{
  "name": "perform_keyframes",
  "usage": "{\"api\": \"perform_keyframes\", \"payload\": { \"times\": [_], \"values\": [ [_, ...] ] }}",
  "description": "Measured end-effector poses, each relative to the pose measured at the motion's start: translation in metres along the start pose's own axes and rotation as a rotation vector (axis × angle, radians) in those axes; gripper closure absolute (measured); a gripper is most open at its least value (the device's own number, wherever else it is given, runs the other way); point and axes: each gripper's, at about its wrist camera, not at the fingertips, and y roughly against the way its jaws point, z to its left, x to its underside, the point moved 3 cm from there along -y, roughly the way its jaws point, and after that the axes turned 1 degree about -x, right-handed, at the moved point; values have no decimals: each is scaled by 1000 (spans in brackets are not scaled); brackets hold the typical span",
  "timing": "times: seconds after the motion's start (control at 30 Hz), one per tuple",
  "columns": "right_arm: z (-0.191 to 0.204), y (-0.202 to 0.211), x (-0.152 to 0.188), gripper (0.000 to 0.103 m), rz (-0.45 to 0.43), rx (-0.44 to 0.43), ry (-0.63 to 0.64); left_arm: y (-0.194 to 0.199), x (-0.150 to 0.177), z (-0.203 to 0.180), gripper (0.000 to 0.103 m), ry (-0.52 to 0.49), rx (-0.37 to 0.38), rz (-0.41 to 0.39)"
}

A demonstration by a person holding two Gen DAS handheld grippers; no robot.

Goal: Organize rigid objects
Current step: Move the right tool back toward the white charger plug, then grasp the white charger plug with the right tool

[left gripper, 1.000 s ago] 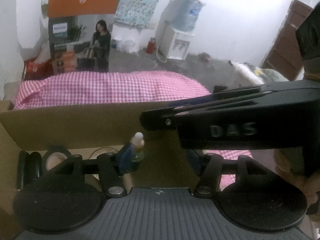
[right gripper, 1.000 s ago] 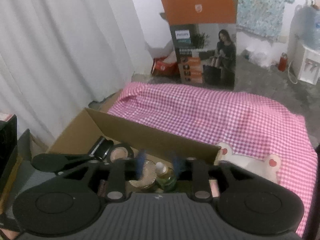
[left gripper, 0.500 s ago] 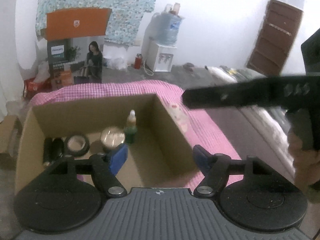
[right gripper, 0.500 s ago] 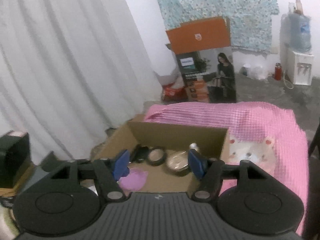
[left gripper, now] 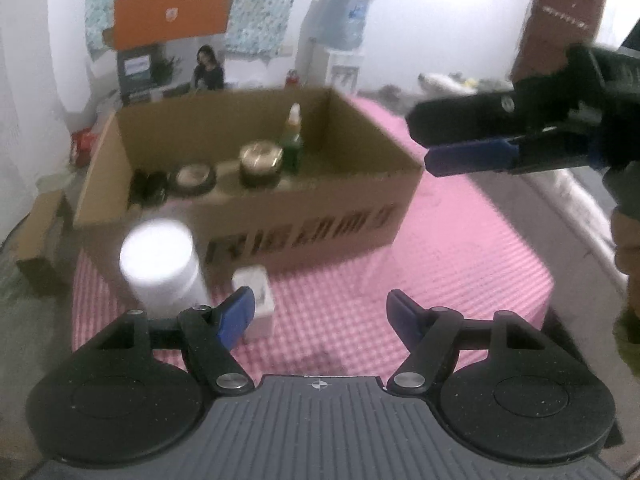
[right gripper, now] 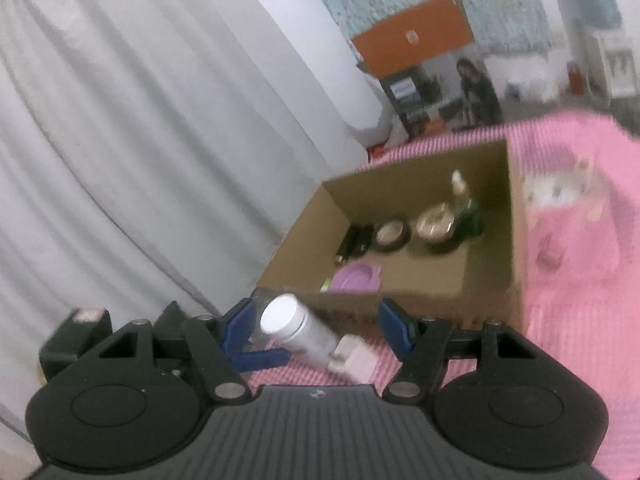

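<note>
A cardboard box [left gripper: 304, 216] stands on the pink checked cloth and holds a green dropper bottle [left gripper: 291, 140], a gold-lidded jar [left gripper: 260, 164] and dark compacts [left gripper: 196, 178]. A white cylindrical bottle [left gripper: 160, 264] and a small white box [left gripper: 254, 294] stand in front of it. My left gripper [left gripper: 322, 316] is open and empty, just right of the small box. My right gripper [right gripper: 316, 330] is open above the white bottle [right gripper: 296, 330] and small box [right gripper: 356, 360]; it also shows in the left wrist view [left gripper: 472, 140].
The right wrist view shows a purple lid [right gripper: 356, 278] inside the box [right gripper: 492, 264], a white curtain [right gripper: 140, 140] at left and a small pink item [right gripper: 550, 256] on the cloth. An orange-topped carton [left gripper: 168, 48] stands behind the bed.
Both grippers have pulled back out of the box and up; both opened wide. The white bottle and small white box in front of the box have come into view.
</note>
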Motion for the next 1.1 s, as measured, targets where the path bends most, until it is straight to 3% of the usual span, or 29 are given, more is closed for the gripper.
{"api": "perform_keyframes", "payload": {
  "times": [0.17,0.4,0.63,0.9,1.1],
  "values": [
    [-6,-31,23,33,56,-29,-79,-11,22,-1,30,-11,-30,13],
    [-26,-77,41,34,116,-1,-165,-39,37,7,34,-26,-107,21],
    [-51,-116,41,47,162,22,-253,-58,40,20,46,-23,-147,22],
    [-65,-144,47,61,218,25,-322,-68,36,27,67,-6,-129,26],
    [-66,-144,50,67,213,26,-332,-68,33,21,71,-11,-96,33]
  ]
}}
